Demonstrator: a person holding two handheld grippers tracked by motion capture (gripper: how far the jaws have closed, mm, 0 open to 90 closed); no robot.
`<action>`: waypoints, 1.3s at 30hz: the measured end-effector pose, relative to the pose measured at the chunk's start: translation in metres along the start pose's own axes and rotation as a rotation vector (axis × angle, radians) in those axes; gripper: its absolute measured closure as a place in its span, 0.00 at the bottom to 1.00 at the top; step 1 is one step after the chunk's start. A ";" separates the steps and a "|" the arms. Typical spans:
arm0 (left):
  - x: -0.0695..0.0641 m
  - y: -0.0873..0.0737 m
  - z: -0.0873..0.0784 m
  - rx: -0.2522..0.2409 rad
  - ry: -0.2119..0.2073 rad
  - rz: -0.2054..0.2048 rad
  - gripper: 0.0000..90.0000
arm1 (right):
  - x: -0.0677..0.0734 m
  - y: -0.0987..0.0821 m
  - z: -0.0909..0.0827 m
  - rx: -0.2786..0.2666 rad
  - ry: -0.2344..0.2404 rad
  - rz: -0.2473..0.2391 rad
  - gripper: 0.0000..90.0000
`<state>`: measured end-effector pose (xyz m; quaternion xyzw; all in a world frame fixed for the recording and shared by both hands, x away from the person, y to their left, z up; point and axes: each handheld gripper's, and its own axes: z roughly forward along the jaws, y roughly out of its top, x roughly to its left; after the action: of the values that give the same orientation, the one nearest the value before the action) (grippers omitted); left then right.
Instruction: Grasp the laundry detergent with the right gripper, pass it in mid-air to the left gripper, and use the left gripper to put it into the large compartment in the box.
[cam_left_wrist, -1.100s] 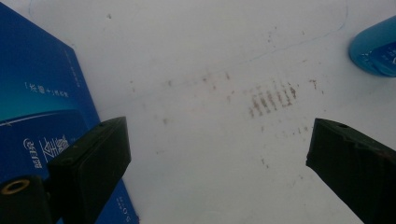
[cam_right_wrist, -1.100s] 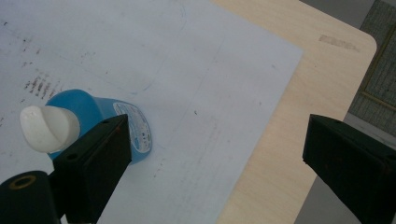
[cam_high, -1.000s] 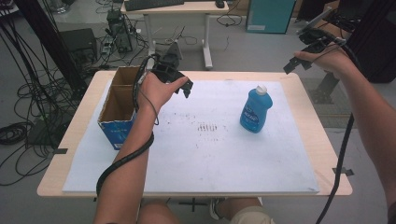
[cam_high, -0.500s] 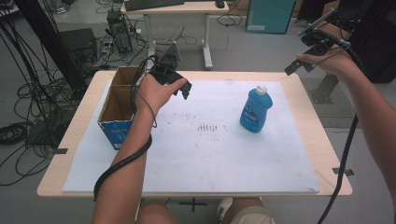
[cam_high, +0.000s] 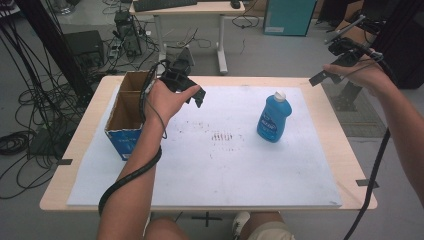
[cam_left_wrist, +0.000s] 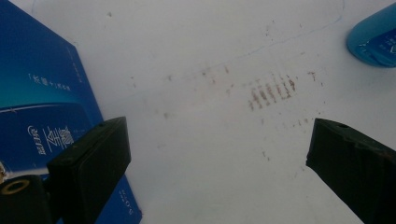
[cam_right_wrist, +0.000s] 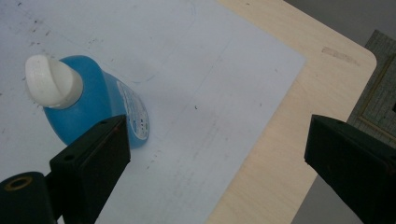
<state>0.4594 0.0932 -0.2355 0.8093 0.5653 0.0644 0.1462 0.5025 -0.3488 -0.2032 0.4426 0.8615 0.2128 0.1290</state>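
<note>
A blue dish-soap bottle (cam_high: 272, 117) with a white cap stands upright on the white mat (cam_high: 225, 165), right of centre. My left gripper (cam_high: 192, 92) hovers over the mat's far left part, beside an open cardboard box (cam_high: 125, 112). In the left gripper view this gripper (cam_left_wrist: 219, 140) is open over the stained mat, with the box's blue side (cam_left_wrist: 42, 93) at the left and the bottle (cam_left_wrist: 373, 39) at the top right. My right gripper (cam_high: 327, 62) is raised above the table's far right corner. In the right gripper view it (cam_right_wrist: 215, 140) stands open and empty, looking down at the bottle (cam_right_wrist: 93, 102).
The wooden table (cam_high: 330, 105) shows bare edges around the mat. Brown marks (cam_high: 222, 136) stain the mat's centre. Cables trail from both grippers along the forearms. Behind the table are a desk (cam_high: 190, 7), floor cables and a teal cabinet (cam_high: 287, 17).
The right hand has drifted slightly near the far right corner. The left gripper has stayed in place by the box. The bottle has not moved.
</note>
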 end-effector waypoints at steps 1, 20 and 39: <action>0.000 0.000 -0.001 -0.002 -0.002 -0.001 0.07 | 0.000 -0.001 0.000 -0.005 0.001 -0.008 0.08; -0.004 -0.005 -0.002 -0.015 -0.004 0.025 0.07 | 0.031 -0.050 0.004 -0.082 0.060 -0.076 0.04; -0.007 -0.010 0.007 -0.009 -0.007 0.044 0.07 | 0.084 -0.107 0.109 -0.275 0.141 -0.085 0.04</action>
<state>0.4503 0.0887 -0.2447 0.8211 0.5464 0.0673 0.1504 0.4233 -0.3078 -0.3525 0.3678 0.8492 0.3535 0.1363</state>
